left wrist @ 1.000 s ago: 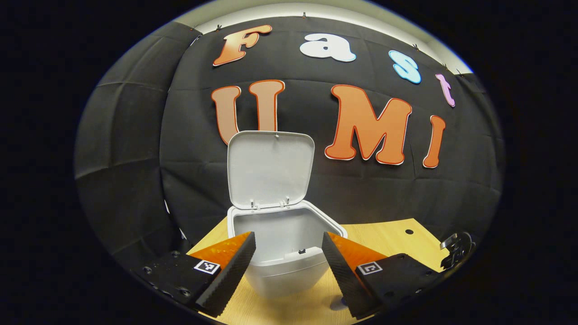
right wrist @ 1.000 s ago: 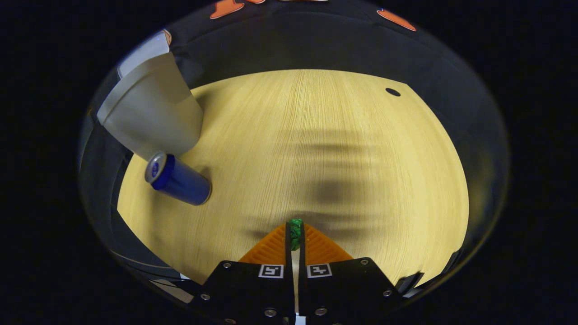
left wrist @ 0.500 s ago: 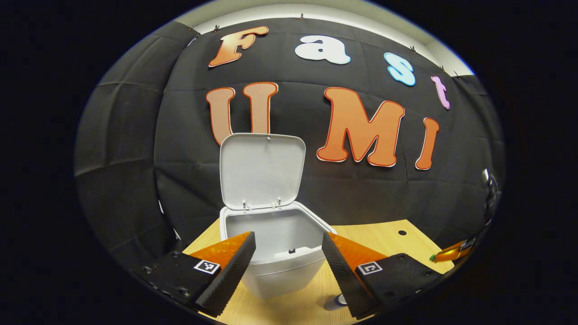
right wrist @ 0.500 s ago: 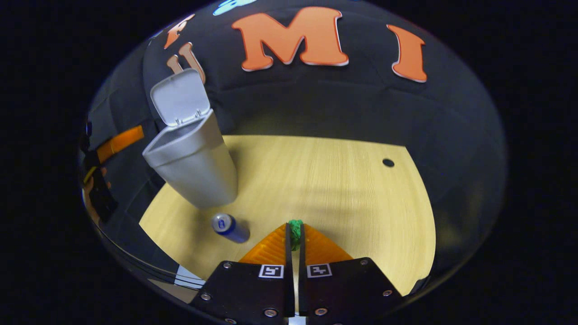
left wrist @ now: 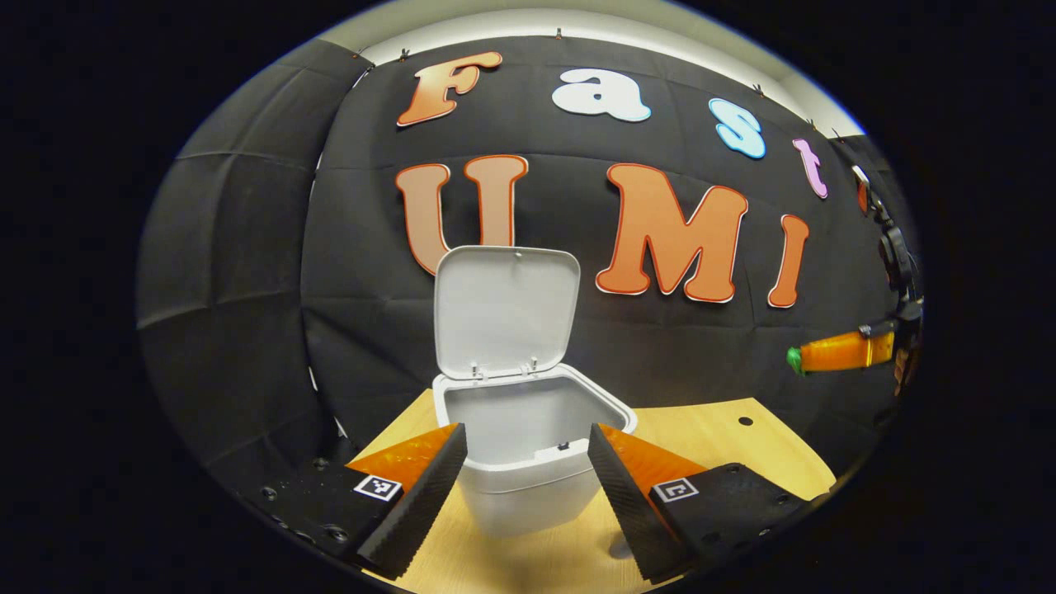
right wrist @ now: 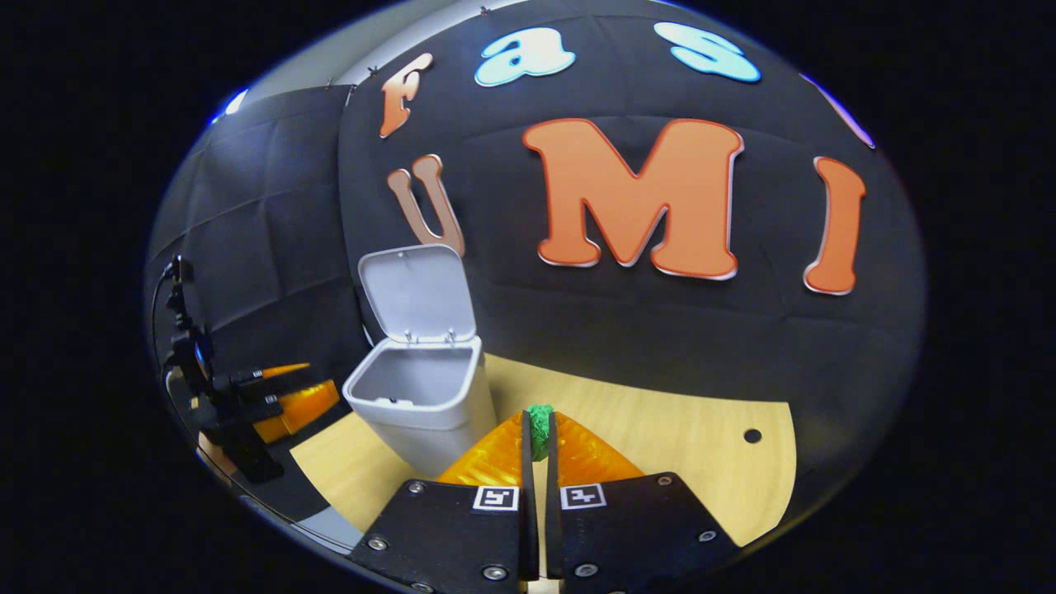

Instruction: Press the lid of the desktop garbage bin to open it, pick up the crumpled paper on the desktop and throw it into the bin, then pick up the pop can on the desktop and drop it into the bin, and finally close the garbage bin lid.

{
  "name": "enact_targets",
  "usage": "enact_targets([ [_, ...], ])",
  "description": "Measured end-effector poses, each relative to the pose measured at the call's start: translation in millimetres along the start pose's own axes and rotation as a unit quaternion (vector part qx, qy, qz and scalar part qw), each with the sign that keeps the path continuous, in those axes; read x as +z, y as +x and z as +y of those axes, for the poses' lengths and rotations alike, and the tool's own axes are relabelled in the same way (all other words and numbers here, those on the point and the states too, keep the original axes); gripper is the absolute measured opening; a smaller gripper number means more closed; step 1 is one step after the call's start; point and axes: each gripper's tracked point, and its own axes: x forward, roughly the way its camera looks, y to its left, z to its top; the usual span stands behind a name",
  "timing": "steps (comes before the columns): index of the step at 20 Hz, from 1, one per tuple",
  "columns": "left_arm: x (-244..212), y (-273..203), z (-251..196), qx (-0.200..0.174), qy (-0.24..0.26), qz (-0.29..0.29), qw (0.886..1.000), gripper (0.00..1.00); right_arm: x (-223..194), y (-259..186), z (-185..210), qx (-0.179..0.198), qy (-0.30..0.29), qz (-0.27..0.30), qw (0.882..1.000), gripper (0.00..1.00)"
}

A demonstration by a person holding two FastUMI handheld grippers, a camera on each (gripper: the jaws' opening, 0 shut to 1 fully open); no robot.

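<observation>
Since a second before, the right gripper [right wrist: 537,437] had risen from low over the bench [right wrist: 660,429] and swung up level, so the bin [right wrist: 421,396] that had sat at the edge of its view now stood just ahead and to the left. The pop can had slipped out of its view. The left gripper [left wrist: 528,478] had barely shifted, its fingers spread wide and empty in front of the bin.

The booth was walled in black cloth [left wrist: 247,289], with a pale strip of ceiling above. The bench was light wood grain with a small dark hole [right wrist: 751,435] near its far right edge.

The bin's lid [left wrist: 506,309] stood upright on its hinge, the mouth open. The right gripper's fingers were pressed together on the crumpled paper [right wrist: 539,419], a small green wad pinched at the very tips.

The likely failure was a miss: with so little paper held, it could slip free before reaching the mouth and land on the bench. Coming in too low could also knock the rim or the lid and tip it shut.
</observation>
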Motion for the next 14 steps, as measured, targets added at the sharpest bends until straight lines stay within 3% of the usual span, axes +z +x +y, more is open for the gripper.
enact_targets([
  [7,-6,-24,42,0.039,-0.004,0.002,0.999,0.94,55,70,86,0.077,-0.026,-0.033,0.996,0.04],
  [10,-7,-35,64,0.060,-0.007,0.003,0.998,0.94,58,101,122,0.104,-0.029,-0.028,0.994,0.04],
  [14,-9,-46,91,0.085,-0.011,0.004,0.996,0.94,47,143,147,0.106,-0.045,-0.004,0.993,0.04],
])
